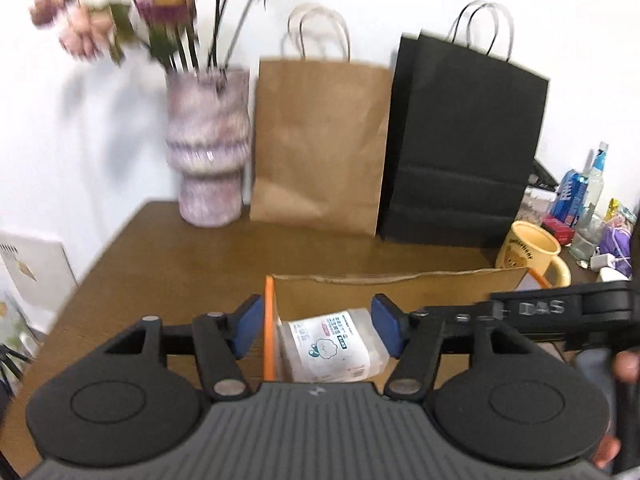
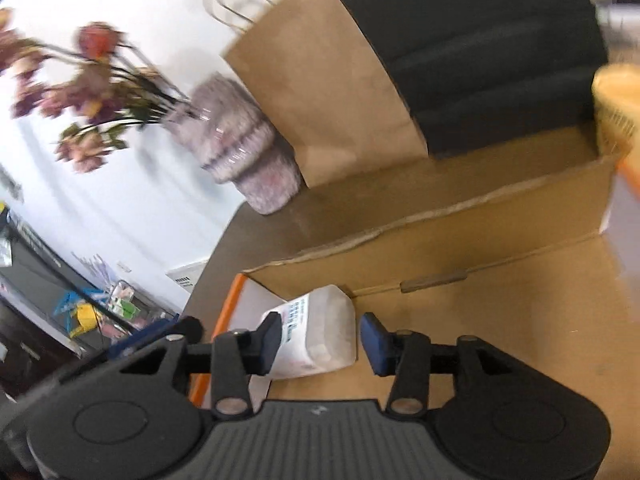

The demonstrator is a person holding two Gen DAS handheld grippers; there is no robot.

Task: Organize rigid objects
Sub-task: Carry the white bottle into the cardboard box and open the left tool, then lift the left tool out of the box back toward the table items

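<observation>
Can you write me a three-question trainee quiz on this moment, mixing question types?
1. True or false: the white packet lies inside the cardboard box.
2. Multiple choice: what stands directly right of the vase in the left wrist view? A) brown paper bag B) yellow mug C) spray bottle
3. Short answer: is the right gripper clamped on the packet?

Key:
1. True; it lies in the box's corner by the orange-edged wall.
2. A, the brown paper bag; the black bag comes next.
3. No; its jaws stand apart and the pads do not press on the packet.
</observation>
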